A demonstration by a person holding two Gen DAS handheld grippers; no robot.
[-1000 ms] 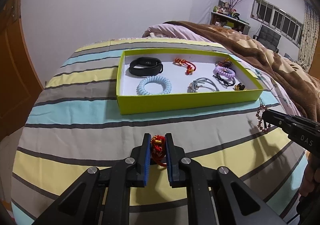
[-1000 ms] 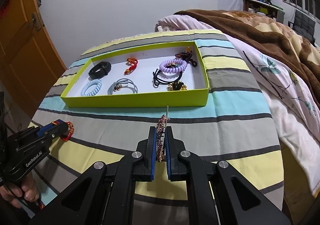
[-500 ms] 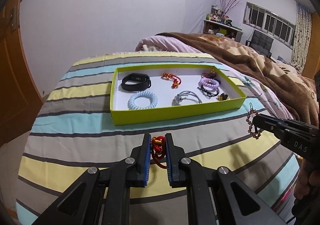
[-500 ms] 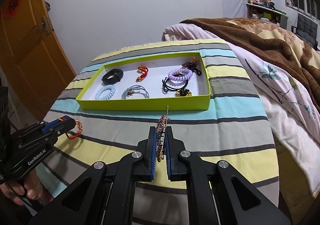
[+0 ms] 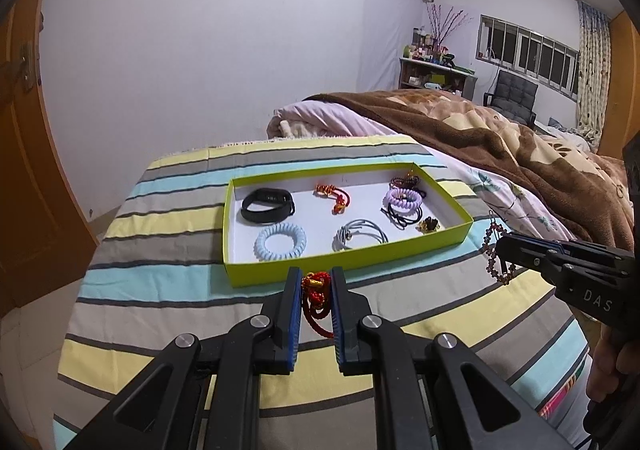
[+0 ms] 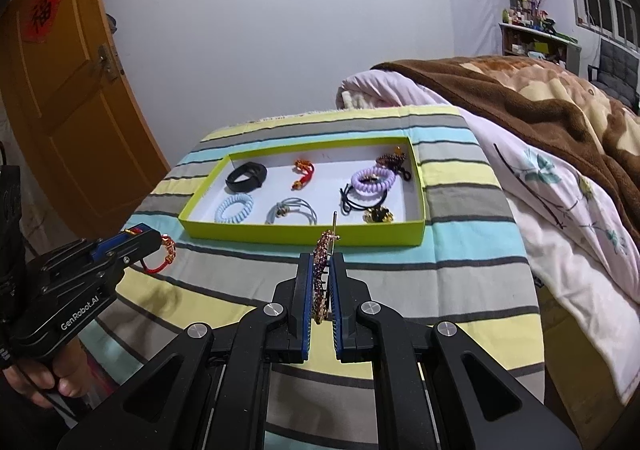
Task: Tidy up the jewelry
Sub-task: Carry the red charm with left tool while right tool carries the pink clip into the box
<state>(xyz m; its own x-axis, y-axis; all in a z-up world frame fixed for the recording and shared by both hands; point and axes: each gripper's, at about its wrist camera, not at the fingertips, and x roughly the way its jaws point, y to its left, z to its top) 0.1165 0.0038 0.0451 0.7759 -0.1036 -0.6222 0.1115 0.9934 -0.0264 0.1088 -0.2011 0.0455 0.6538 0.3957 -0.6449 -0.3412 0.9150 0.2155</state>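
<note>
Our left hand-held gripper (image 5: pixel 316 286) pinches a red cord bracelet (image 5: pixel 316 296); our right hand-held gripper (image 6: pixel 321 274) clamps a beaded bracelet (image 6: pixel 322 274). Both hover above the striped bed (image 5: pixel 160 274), just before the green tray (image 5: pixel 344 270) of jewelry.

Both bracelets held short of the tray

My right hand-held gripper (image 6: pixel 321 290) clamps a beaded bracelet (image 6: pixel 321 274) edge-on, just before the green tray (image 6: pixel 304 235) on the striped bedspread (image 6: pixel 460 250); my left hand-held gripper (image 6: pixel 138 244) pinches a red cord bracelet (image 6: pixel 164 256).
</note>
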